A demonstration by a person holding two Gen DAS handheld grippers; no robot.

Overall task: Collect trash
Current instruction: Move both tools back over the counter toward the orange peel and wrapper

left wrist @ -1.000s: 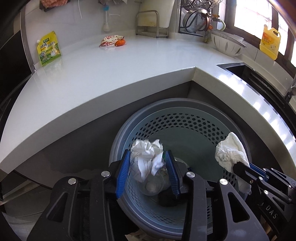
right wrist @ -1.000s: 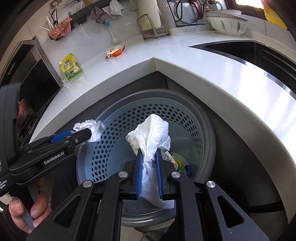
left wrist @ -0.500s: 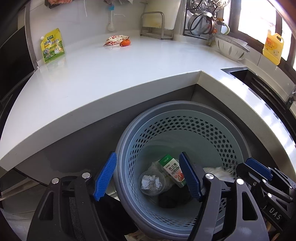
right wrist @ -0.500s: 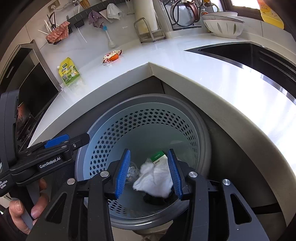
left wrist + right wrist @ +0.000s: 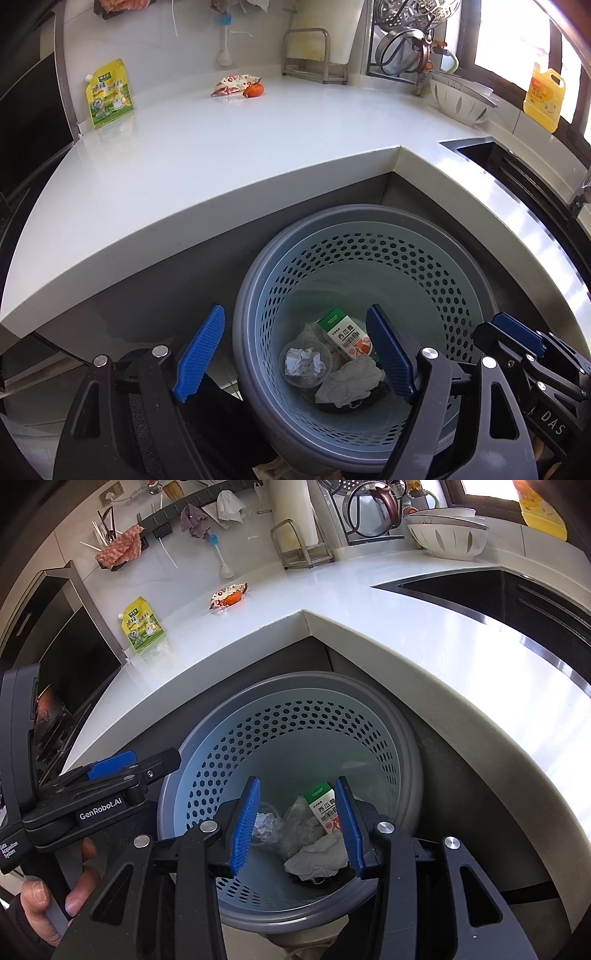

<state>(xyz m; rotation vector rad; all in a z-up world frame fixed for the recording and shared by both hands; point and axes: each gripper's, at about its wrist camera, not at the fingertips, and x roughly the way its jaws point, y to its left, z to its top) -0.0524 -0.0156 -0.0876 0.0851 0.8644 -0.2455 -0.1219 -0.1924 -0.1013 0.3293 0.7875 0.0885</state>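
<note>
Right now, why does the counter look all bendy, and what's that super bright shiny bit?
Left wrist view: the fisheye lens bows the counter edge into a curve, and the window is washed out white. Right wrist view: the same bending, with sunlight glaring off the counter's right side by the sink; inside the bin it's dimmer but sharp.

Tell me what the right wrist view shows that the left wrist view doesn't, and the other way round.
Right wrist only: the hand holding the left gripper, the paper towel roll, the kettle and the utensils on the wall rail.

Left wrist only: the steamer insert on the rack and the bright window.

Both: the bin holding crumpled tissues and a green carton, the green pouch and snack wrapper on the counter, the colander, and both grippers open and empty, the right gripper above the bin.
</note>
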